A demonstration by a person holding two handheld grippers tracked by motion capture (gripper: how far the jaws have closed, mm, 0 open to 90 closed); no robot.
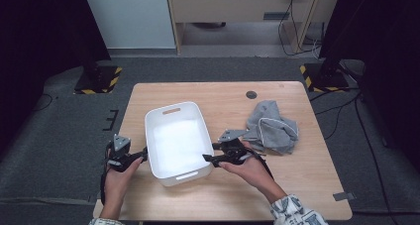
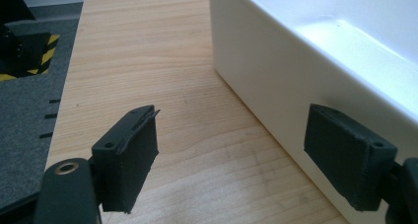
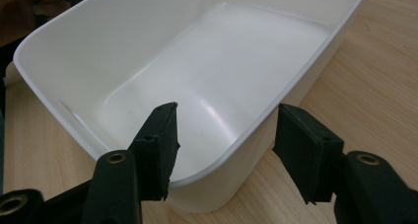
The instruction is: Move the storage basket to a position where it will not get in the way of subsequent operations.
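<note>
White plastic bin [image 1: 176, 138] empty on tabletop [image 1: 292, 185], long axis running away from the person; right gripper [image 1: 214, 158] released, jaws straddling its right rim near the front corner, closer than left gripper [image 1: 144, 153], also released, just outside the left wall.

This looks like a lab or test room. A bare wooden desk [image 1: 277, 91] stands on grey carpet [image 1: 59, 136], flanked at upper left and upper right by dark stands on bases with yellow-black hazard tape [image 1: 115, 78], and loose cables [image 1: 292, 31] trail across the floor at the top.
</note>
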